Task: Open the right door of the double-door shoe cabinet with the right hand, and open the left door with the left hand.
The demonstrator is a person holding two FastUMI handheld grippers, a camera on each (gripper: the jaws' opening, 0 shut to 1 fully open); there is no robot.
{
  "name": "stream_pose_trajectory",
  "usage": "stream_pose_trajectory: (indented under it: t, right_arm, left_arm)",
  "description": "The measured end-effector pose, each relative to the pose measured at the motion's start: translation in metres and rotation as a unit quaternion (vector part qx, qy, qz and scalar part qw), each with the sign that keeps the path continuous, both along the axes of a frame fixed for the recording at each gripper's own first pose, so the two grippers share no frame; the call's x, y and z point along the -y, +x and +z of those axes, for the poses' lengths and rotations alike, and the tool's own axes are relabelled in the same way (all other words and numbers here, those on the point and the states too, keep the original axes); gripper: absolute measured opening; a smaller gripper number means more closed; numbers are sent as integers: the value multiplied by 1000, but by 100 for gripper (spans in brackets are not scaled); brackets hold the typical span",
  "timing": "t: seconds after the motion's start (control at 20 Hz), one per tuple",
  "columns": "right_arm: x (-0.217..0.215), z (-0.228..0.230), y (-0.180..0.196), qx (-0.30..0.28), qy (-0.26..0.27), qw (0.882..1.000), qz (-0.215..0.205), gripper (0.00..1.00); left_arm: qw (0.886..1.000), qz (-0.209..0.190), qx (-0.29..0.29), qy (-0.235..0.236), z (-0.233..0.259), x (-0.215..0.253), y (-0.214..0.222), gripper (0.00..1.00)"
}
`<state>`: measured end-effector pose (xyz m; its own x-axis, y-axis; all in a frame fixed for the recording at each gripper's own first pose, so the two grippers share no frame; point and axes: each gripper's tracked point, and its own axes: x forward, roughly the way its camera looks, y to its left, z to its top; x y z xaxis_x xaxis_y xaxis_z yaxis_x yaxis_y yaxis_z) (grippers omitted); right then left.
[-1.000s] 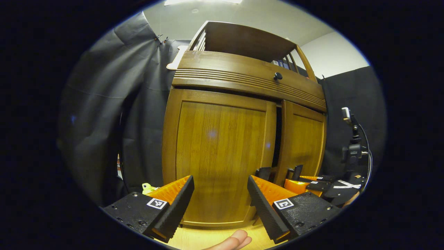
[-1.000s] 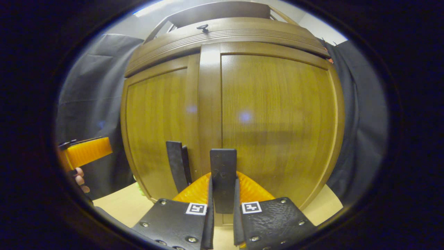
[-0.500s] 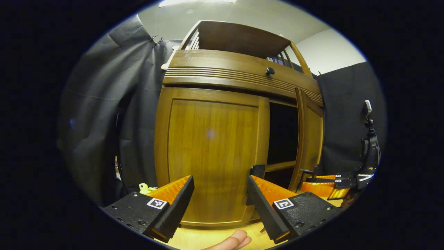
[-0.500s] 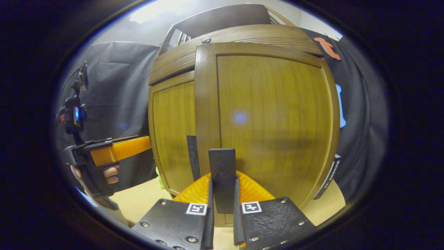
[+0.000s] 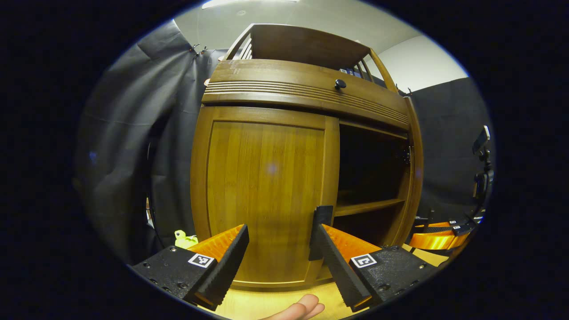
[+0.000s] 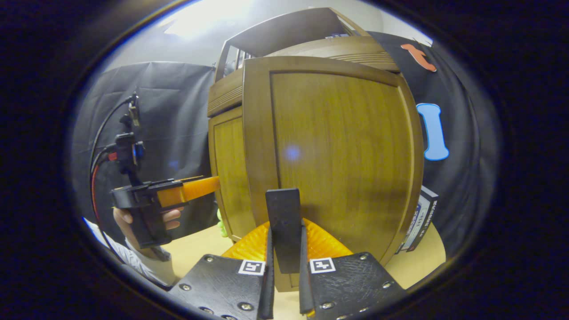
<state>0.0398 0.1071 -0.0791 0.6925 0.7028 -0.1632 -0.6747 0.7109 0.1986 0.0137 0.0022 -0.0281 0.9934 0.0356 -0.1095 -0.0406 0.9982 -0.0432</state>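
Left gripper view: shoe cabinet (image 5: 306,91) fills centre frame, its left door (image 5: 262,195) shut and flat in the frame centre, a small dark knob (image 5: 340,83) on the ribbed drawer band above it. Right of that door the cabinet interior is exposed, dark, with a wooden shelf (image 5: 366,206) across it; the right door (image 5: 418,164) is swung out and seen nearly edge-on at centre right. Left gripper (image 5: 281,258) at bottom centre, fingers spread wide, nothing between them, pointed at the lower part of the left door; cannot tell if either finger touches the wood. A fingertip of the holding hand (image 5: 302,307) pokes in at the bottom edge. Small yellow-green toy (image 5: 183,239) sits lower left beside the cabinet base, on the light wooden floor (image 5: 266,302). Right gripper view: right door (image 6: 329,155) takes up centre frame, swung away from the cabinet body, left door (image 6: 229,173) visible behind it at centre left. Right gripper (image 6: 284,262) at bottom centre, fingers closed to a narrow gap with a dark upright piece at the door's lower edge between them; both appear to press on it. Left gripper (image 6: 195,189) also shows at middle left, held by a hand (image 6: 155,218), tip near the left door's edge. A boxed item (image 6: 420,222) stands at lower right behind the open door.
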Motion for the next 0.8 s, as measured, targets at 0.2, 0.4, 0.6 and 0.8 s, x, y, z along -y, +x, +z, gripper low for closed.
stream_pose_trajectory:
  t: [0.2, 0.4, 0.6, 0.8]
  right_arm:
    - [43, 3, -24, 18, 13, 1000, 5, 22]
    - [81, 4, -35, 17, 25, 1000, 5, 22]
    - [111, 6, -40, 22, 20, 999, -15, 22]
    - [141, 8, -39, 28, 14, 999, -43, 22]
  left_arm:
    - [999, -14, 6, 29, -2, 16, -3, 92]
    - [998, -28, 7, 56, -3, 37, 1, 96]
    - [997, -43, 13, 59, -4, 50, 2, 95]
    - [996, -52, 27, 68, 1, 52, -2, 96]
